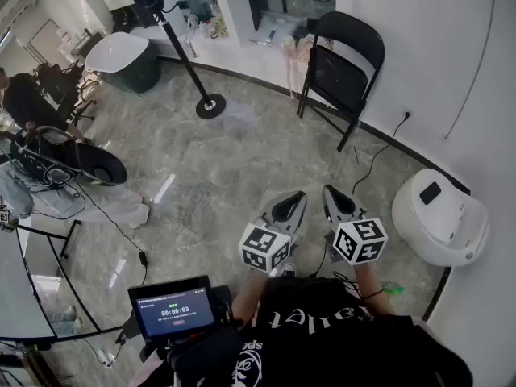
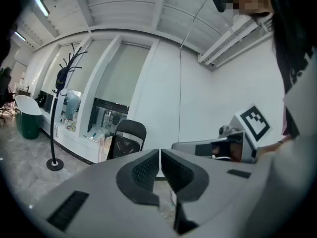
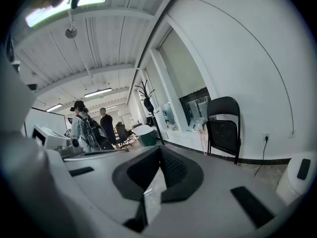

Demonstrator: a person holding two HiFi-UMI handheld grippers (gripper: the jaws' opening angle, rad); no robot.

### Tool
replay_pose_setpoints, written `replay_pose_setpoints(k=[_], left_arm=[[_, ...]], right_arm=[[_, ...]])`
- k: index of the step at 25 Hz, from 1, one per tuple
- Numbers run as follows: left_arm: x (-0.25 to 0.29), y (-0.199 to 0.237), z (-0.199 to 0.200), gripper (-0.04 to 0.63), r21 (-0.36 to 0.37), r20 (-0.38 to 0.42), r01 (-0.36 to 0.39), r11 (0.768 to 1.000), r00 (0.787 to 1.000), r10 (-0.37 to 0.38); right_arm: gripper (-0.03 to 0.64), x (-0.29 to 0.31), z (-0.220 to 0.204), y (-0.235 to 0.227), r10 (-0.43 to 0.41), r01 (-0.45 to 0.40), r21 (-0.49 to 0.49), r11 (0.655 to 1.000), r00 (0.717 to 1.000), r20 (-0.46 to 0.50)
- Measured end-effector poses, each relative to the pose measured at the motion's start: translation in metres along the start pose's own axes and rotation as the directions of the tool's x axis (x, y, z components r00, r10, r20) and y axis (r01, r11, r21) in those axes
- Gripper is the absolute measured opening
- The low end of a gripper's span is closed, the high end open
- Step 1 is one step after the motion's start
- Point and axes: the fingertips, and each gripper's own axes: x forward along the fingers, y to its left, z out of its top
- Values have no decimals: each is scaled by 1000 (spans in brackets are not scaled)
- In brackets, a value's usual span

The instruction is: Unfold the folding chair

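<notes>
A black folding chair point(image 1: 343, 71) stands against the white wall at the far side of the floor, its seat panel tipped up close to the backrest. It also shows in the left gripper view point(image 2: 126, 139) and the right gripper view point(image 3: 224, 128), some way off in both. My left gripper point(image 1: 289, 208) and right gripper point(image 1: 339, 202) are held side by side in front of my body, pointing toward the chair and well short of it. Both are shut with nothing between the jaws. From the left gripper point(image 2: 159, 155) I see the right one beside it.
A coat stand point(image 1: 181, 47) with a round base stands left of the chair. A white rounded appliance point(image 1: 439, 216) sits on the floor at right, with a cable point(image 1: 379, 156) running to a wall socket. A green-and-white bin point(image 1: 125, 59) and cluttered equipment lie left. Two people point(image 3: 91, 128) stand far off.
</notes>
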Motion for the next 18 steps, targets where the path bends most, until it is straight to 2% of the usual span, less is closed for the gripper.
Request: replay_pose_setpoints(k=[3,9,12,18], left_arm=[[3,7,0,8,-5,-30,28,1000,999,-28],[27,21,0,8,-6,-13,36,999,999,-36],[54,31,3,9,-10,10,11,1000,1000,-11],[129,33,18,8,-63,42,-49,997,998,52]], right_arm=[[15,12,8,-9,-37,37,8,999,999,16],[15,28,14,-35,-62,62,13,998,998,11],[15,35,26,-59,-56,56,3,998,998,14],[15,47,54,-127,-9,9,-28,1000,1000,-7]])
